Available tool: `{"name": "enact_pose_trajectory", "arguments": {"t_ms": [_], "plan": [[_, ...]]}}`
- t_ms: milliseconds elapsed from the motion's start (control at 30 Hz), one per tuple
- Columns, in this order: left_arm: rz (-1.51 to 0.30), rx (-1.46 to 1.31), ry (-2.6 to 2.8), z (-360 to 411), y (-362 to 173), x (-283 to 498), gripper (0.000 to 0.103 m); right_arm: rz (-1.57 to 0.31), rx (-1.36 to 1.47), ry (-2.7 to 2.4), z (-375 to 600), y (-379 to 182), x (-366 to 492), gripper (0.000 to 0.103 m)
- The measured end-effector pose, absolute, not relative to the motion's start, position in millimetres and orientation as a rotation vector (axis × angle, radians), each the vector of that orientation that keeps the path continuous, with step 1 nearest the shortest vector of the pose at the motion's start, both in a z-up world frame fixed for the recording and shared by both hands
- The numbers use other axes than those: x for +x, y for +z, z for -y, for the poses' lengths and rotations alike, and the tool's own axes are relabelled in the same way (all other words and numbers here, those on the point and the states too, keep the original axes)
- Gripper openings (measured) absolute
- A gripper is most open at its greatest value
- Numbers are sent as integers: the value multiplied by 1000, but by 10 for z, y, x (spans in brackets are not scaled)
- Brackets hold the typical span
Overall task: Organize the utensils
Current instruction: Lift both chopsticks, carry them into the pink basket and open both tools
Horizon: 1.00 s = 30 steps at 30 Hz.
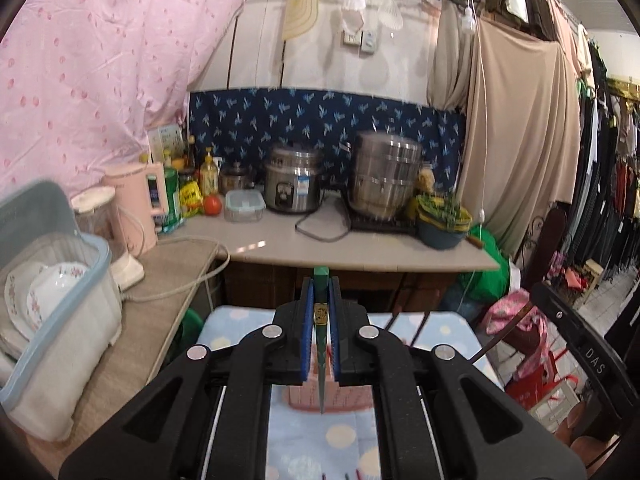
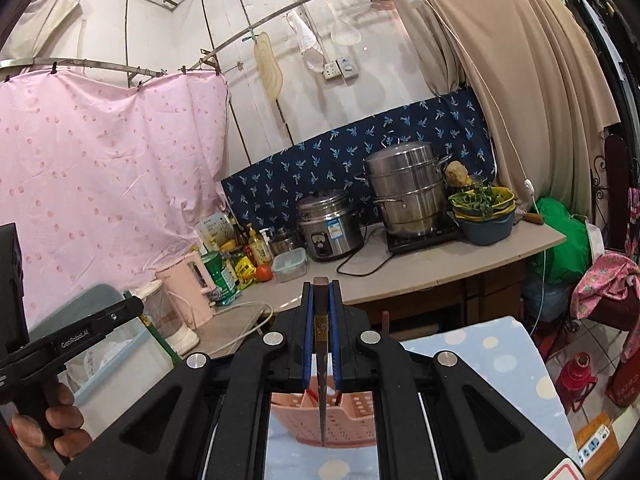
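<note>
My left gripper point(image 1: 321, 284) is shut on a green chopstick point(image 1: 321, 344) that hangs tip-down between the blue pads over a pink perforated utensil holder point(image 1: 348, 398). My right gripper point(image 2: 321, 286) is shut on a dark brown chopstick point(image 2: 321, 360), also tip-down, above the same pink holder point(image 2: 352, 420), which has a divider and a red stick inside. The holder stands on a blue dotted cloth point(image 2: 492, 364). The left gripper's body shows at the left of the right wrist view point(image 2: 76, 336), held by a hand.
A counter point(image 1: 360, 252) behind holds a rice cooker point(image 1: 292, 184), a steel steamer pot point(image 1: 384, 176), bottles, a tomato and a bowl of greens point(image 1: 442, 216). A dish box with plates point(image 1: 52, 300) and a pink kettle point(image 1: 136, 204) stand left. Clothes hang at right.
</note>
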<state>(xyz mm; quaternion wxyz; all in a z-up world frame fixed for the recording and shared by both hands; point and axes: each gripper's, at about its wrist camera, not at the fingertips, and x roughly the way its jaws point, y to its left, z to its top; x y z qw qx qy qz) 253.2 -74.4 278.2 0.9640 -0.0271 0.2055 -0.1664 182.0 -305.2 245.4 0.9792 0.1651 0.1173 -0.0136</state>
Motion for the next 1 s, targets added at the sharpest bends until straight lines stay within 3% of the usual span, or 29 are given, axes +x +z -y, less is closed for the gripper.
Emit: {"name": "enact_pose_trajectory", "arguments": {"t_ms": [367, 1000], "plan": [[-362, -82, -275, 854, 2778, 3094, 7, -240, 338, -44, 3096, 2396, 2451, 7], [-541, -101, -270, 907, 1874, 3591, 7, -433, 315, -37, 2951, 1502, 2880, 7]]}}
